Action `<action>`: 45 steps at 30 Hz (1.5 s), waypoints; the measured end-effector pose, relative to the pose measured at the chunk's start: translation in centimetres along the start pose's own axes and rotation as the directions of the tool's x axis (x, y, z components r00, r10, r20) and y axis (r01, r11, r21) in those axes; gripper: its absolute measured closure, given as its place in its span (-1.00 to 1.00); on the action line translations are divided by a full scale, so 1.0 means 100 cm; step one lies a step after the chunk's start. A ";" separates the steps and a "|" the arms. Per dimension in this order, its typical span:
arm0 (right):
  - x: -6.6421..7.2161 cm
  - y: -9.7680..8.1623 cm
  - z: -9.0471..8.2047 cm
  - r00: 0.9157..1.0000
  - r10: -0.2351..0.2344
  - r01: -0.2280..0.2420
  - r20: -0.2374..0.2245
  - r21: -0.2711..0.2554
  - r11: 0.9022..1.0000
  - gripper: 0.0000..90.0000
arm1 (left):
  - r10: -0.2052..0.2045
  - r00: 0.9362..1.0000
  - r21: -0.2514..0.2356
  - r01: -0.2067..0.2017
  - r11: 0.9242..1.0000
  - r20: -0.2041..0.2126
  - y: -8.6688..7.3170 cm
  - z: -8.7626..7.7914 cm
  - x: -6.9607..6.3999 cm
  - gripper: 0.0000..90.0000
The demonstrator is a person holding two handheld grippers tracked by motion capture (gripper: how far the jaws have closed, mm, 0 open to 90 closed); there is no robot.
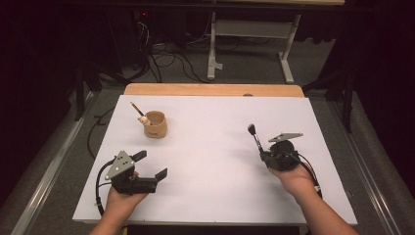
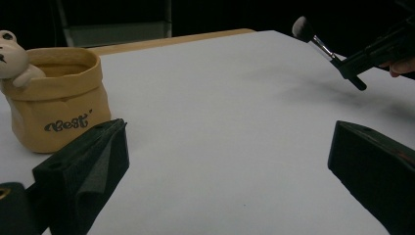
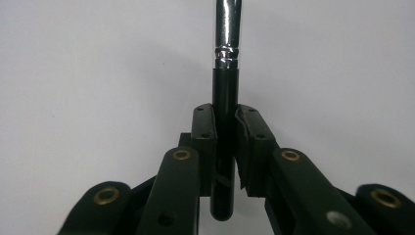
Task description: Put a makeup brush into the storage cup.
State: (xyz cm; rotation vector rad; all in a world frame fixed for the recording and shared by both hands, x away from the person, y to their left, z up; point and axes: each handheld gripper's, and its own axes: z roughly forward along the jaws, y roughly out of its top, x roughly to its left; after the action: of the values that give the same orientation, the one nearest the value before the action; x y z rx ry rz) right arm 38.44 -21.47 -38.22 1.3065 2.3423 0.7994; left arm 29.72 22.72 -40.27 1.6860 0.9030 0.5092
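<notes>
In the high view my right gripper (image 1: 263, 155) is shut on the black handle of a makeup brush (image 1: 254, 137), whose dark bristle head points up and away over the white table sheet (image 1: 210, 166). The right gripper view has the jaws of that gripper (image 3: 226, 125) pressed on the brush (image 3: 225, 93) below its silver ferrule. My left gripper (image 1: 152, 164) rests at the near left, open and holding nothing. Its wide-spread jaws (image 2: 227, 164) face a tan cup (image 2: 58, 110) with a small bear figure (image 2: 12, 61) on its rim. Another brush (image 1: 136, 108) stands in the cup (image 1: 155, 125).
A wooden table edge (image 1: 210, 89) runs along the far side of the sheet. Beyond it on the floor are cables (image 1: 166, 61) and a white desk frame (image 1: 249, 44). A person's hands hold both grippers at the near edge.
</notes>
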 end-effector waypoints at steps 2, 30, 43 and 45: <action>0.001 -0.002 0.001 1.000 0.000 0.000 -0.004 -0.025 1.000 0.82 | -0.003 1.000 0.000 0.003 1.000 -0.003 0.000 0.000 0.001 -0.95; -0.001 -0.020 0.005 1.000 0.019 -0.017 0.005 -0.245 0.969 0.81 | -0.012 1.000 0.017 0.012 1.000 -0.009 -0.003 0.003 0.003 -0.95; -0.001 -0.034 0.010 0.999 0.031 -0.036 -0.020 -0.332 0.943 0.81 | -0.023 1.000 0.014 0.023 1.000 -0.015 -0.005 0.002 0.005 -0.95; -0.002 -0.037 0.011 0.999 0.034 -0.038 -0.019 -0.344 0.938 0.81 | -0.023 1.000 0.016 0.024 1.000 -0.017 -0.005 0.002 0.005 -0.95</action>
State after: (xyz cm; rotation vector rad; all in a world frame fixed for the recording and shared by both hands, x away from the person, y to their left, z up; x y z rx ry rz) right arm 36.65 -22.86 -41.39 1.1951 2.0692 1.1706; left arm 30.05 23.05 -40.87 1.6859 0.9399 0.5019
